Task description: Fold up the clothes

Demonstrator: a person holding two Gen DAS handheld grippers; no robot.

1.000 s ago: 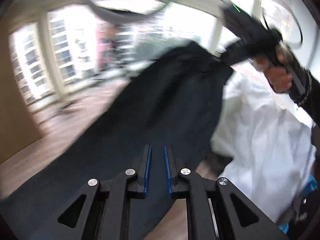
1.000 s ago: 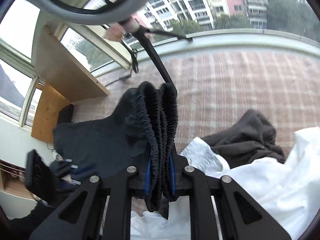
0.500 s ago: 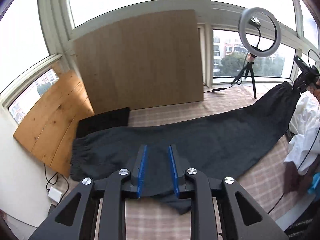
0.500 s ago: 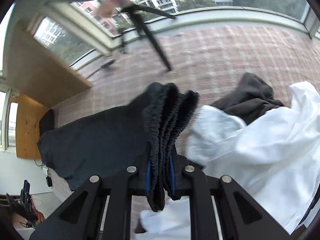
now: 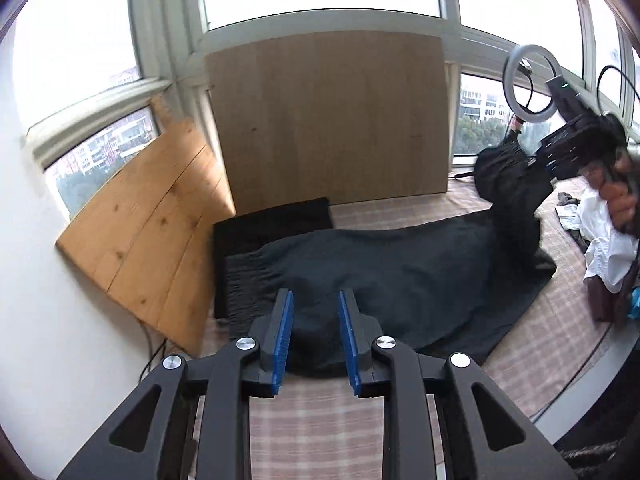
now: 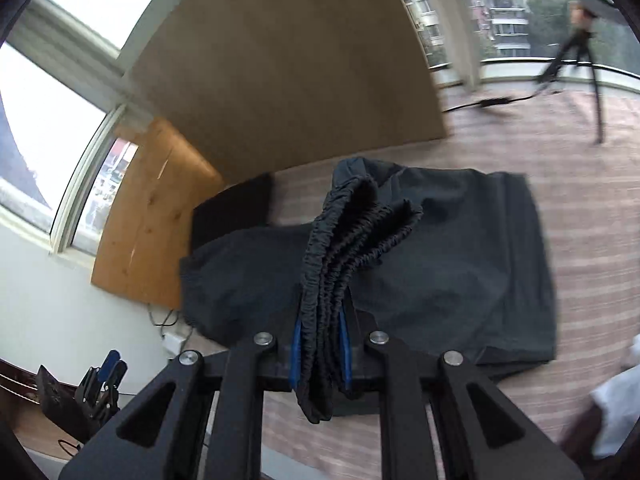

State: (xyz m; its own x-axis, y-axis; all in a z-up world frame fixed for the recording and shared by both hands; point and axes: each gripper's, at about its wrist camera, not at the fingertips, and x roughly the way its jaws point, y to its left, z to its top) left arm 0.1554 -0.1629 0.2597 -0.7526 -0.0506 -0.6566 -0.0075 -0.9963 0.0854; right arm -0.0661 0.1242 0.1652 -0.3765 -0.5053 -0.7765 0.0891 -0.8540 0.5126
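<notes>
The dark trousers [image 5: 400, 276] lie lengthwise across the bed [image 5: 320, 428], mid-frame. The right gripper [image 6: 320, 354] pinches their bunched waistband [image 6: 344, 240], lifted at upper right. The left gripper [image 5: 314, 340] has just been opening, nothing pinched, fabric beyond its fingers.

You had the plaid surface [image 5: 320, 420] carrying dark trousers [image 5: 400, 280], white clothes [image 5: 604, 248], a black mat [image 5: 272, 220].

text: none legible | labels: none | brands: none | numbers: none
</notes>
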